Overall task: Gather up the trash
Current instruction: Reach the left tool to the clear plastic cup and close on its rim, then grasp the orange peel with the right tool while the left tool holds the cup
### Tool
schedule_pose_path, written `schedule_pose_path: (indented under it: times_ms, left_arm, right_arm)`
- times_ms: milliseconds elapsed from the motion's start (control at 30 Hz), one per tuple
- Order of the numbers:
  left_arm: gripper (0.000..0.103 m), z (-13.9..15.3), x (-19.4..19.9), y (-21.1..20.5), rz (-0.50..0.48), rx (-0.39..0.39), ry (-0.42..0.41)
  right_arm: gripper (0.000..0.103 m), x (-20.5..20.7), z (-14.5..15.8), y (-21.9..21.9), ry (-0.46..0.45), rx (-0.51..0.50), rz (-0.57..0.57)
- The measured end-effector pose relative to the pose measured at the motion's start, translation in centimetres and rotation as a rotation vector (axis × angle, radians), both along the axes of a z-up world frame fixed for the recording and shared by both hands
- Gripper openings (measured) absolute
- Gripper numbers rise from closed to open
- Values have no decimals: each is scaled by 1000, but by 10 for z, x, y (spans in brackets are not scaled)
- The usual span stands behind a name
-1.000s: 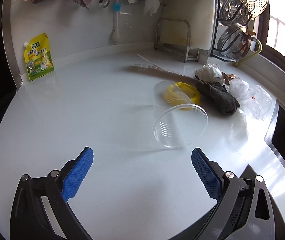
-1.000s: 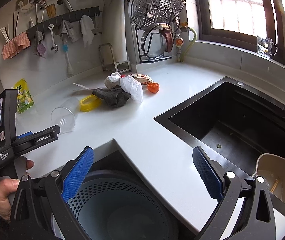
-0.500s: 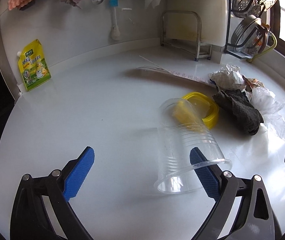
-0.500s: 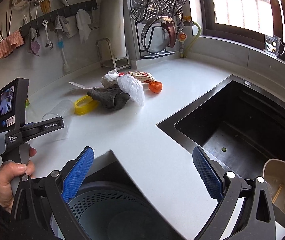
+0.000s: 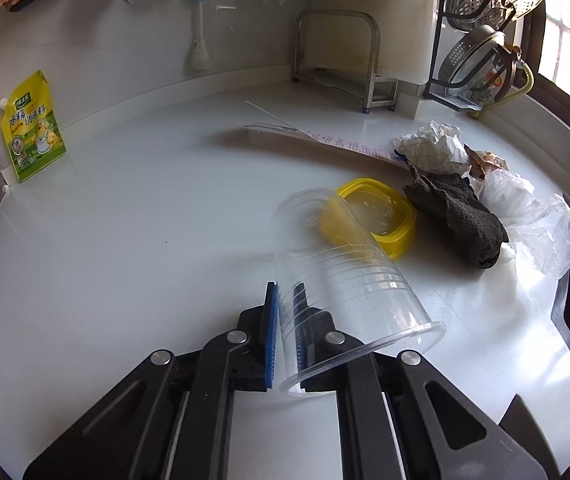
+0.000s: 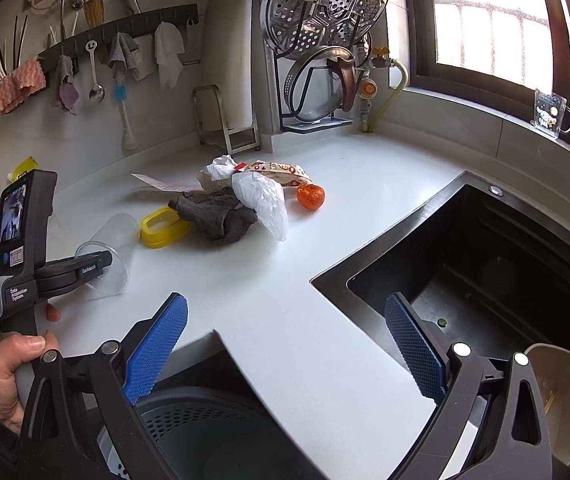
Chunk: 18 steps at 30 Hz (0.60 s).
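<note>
A clear plastic cup (image 5: 345, 264) lies on its side on the white counter (image 5: 145, 240), mouth toward me. My left gripper (image 5: 285, 292) is shut on the cup's wall near the rim, one blue pad outside and one inside. The right wrist view shows the same grip on the cup (image 6: 109, 240), with a hand holding the left gripper (image 6: 97, 264). Behind the cup lie a yellow lid (image 5: 381, 212), a dark cloth (image 5: 457, 216), a plastic bag (image 5: 525, 208), crumpled paper (image 5: 433, 144) and a receipt (image 5: 325, 136). My right gripper (image 6: 285, 300) hangs open over the counter's edge, holding nothing.
A grey perforated bin (image 6: 205, 432) stands below the counter under my right gripper. A black sink (image 6: 485, 264) is on the right, with a beige bowl (image 6: 557, 392) beside it. An orange (image 6: 311, 196) and a snack wrapper (image 6: 277, 170) lie in the pile. A yellow pouch (image 5: 31, 128) leans on the wall.
My left gripper has come forward to the cup and gone from wide open to shut on its wall. The right gripper has stayed open and shifted only slightly.
</note>
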<state>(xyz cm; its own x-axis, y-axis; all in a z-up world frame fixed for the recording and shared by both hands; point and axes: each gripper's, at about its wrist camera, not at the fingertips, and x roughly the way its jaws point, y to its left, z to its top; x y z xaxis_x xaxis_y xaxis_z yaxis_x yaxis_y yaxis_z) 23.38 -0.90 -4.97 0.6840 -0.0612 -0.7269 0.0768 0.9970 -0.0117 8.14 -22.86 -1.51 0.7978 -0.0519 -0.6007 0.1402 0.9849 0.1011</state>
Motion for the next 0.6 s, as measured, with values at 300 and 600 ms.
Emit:
schedule_pose_path:
  times_ms: [300,600]
  left_arm:
    - [6,4,-10,2,-25,-3,-44]
    - [6,5,-14,4,-36,-13,-64]
  right_arm:
    - [95,56,18,-47,-10,-42,-34]
    - [95,162,-4,-82,113,-36,-13]
